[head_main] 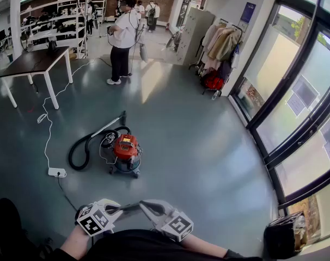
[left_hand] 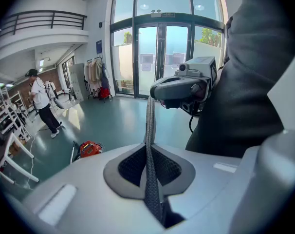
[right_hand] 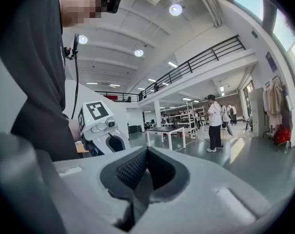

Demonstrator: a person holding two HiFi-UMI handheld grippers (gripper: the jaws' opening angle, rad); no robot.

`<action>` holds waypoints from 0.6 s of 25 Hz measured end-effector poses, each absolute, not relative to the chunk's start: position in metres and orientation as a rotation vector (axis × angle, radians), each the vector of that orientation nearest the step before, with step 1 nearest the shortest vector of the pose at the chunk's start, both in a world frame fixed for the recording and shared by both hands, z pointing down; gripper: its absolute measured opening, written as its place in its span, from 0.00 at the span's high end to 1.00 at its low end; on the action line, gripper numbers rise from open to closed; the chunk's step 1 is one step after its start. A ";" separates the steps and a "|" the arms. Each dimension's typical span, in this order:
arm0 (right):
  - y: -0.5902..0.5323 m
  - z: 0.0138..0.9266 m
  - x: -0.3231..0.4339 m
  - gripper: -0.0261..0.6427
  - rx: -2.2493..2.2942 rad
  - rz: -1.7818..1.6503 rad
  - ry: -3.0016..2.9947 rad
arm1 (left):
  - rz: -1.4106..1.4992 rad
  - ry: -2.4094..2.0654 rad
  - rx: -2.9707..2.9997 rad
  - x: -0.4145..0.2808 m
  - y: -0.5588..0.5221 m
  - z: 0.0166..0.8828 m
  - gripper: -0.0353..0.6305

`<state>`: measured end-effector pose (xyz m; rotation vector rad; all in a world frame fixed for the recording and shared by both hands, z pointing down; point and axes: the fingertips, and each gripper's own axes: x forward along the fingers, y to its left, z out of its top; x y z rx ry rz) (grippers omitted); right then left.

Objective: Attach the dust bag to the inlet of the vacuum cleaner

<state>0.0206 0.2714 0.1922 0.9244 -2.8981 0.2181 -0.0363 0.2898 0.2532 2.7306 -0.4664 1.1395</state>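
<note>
Plainly nothing's begun: on the grey-green floor point(head_main: 197, 140) the red canister vacuum cleaner point(head_main: 125, 148) with its black hose point(head_main: 78, 151) sits well apart from the person. Left gripper point(head_main: 129, 206) and right gripper point(head_main: 148, 206), both pinched shut and empty, must first approach it. The right gripper view misses the vacuum altogether; I can't spot a dust bag

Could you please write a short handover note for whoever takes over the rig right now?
Left gripper: fingers shut, nothing held, close to the body.
Right gripper: fingers shut, nothing held, facing the left one.
Vacuum cleaner: on the floor some way ahead, with its black hose looped to its left.
Dust bag: not seen in any view.
Done: nothing yet.
Left: find the bag, then fit it to the inlet.
</note>
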 end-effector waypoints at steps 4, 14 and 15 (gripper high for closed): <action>0.268 0.184 0.017 0.97 0.937 0.222 -2.895 | 1.158 -0.455 2.739 -0.039 0.289 0.253 0.89; 0.264 0.182 0.018 0.97 0.976 0.234 -2.899 | 1.170 -0.426 2.742 -0.034 0.288 0.253 0.89; 0.264 0.183 0.019 0.97 0.979 0.240 -2.902 | 1.172 -0.423 2.740 -0.033 0.289 0.254 0.89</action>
